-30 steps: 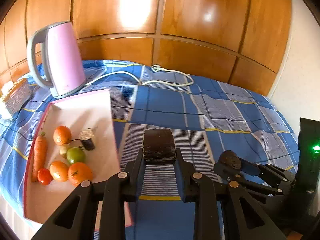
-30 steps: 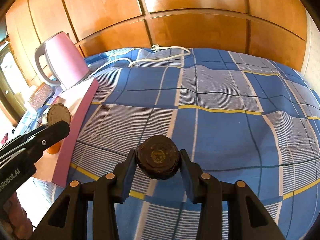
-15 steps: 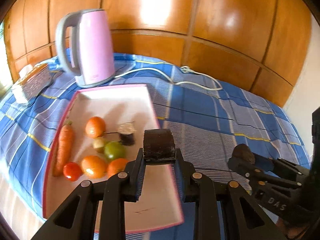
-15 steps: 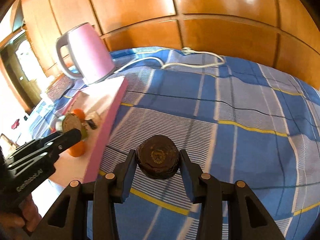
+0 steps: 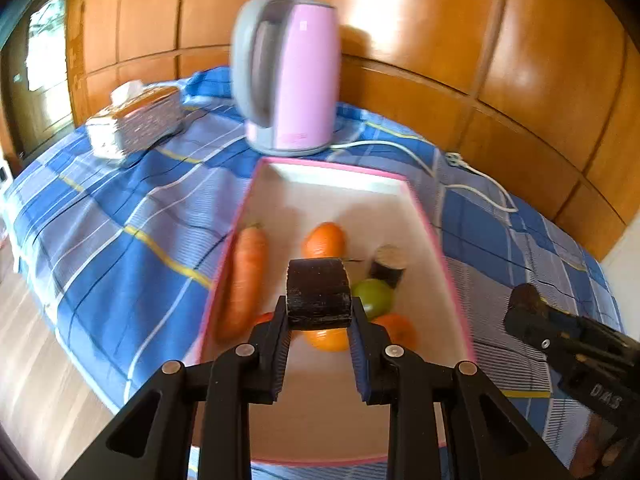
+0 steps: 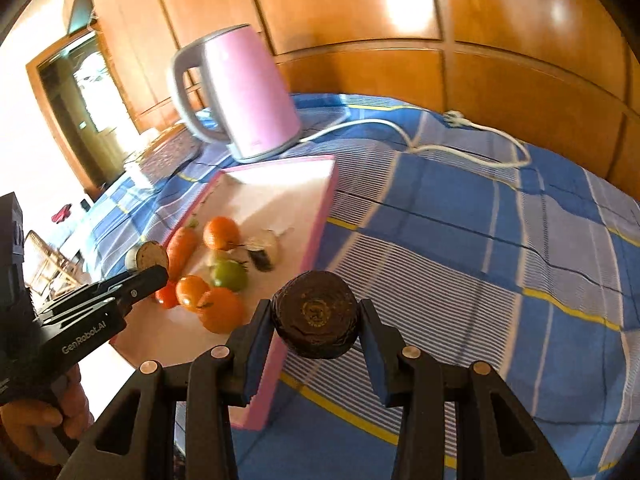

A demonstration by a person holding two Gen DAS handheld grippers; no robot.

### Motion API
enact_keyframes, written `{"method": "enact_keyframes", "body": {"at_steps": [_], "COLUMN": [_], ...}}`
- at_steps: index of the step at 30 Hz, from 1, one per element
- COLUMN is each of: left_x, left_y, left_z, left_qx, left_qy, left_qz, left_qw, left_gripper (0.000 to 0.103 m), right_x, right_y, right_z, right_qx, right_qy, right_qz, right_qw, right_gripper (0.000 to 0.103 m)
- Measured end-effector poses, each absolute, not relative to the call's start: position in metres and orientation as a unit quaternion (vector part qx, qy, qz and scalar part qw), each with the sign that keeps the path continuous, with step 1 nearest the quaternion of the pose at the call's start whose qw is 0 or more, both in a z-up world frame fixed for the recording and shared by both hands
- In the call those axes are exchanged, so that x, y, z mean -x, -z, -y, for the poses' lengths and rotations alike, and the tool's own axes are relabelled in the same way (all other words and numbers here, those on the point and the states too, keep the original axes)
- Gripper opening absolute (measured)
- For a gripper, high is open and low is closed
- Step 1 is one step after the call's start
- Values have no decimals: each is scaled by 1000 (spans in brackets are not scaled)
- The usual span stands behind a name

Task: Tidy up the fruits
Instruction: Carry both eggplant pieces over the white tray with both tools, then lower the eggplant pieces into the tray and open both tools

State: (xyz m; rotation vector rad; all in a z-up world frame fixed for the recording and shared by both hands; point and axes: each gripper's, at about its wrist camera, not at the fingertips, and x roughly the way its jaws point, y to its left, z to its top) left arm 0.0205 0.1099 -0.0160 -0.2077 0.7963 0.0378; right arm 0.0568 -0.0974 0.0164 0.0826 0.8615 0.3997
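Pink tray (image 5: 427,227): sits on the blue checked cloth (image 6: 500,240), just in front of the pink kettle (image 5: 294,76)
Left tool (image 5: 319,322): I grip a dark cylindrical chunk (image 5: 319,294); it hangs over the tray's fruit
Right tool (image 6: 316,336): clenched on a dark round piece (image 6: 316,314); above the cloth beside the tray's edge
Tray contents: carrot (image 5: 246,276), oranges (image 5: 323,240), green fruit (image 5: 374,297), small dark cup (image 5: 387,266)

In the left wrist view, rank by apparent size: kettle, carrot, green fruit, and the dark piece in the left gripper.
1. Kettle, largest by far.
2. Carrot.
3. Dark piece held in the left gripper; nearness to the camera inflates it.
4. Green fruit, partly hidden behind the piece.
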Motion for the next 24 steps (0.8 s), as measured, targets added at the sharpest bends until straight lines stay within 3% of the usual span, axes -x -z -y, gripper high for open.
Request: {"method": "enact_keyframes", "body": {"at_steps": [24], "left_x": [-20], "left_y": [41], "left_z": [-96], "left_qx": [111], "left_qy": [28], "left_qz": [-426], "left_qw": [898], "left_gripper": [27], "right_x": [-87], "right_y": [-13], "right_z": [43], "right_qx": [3], "right_qy": [-245], "right_qz": [-433], "right_qw": [868], "right_gripper": [43]}}
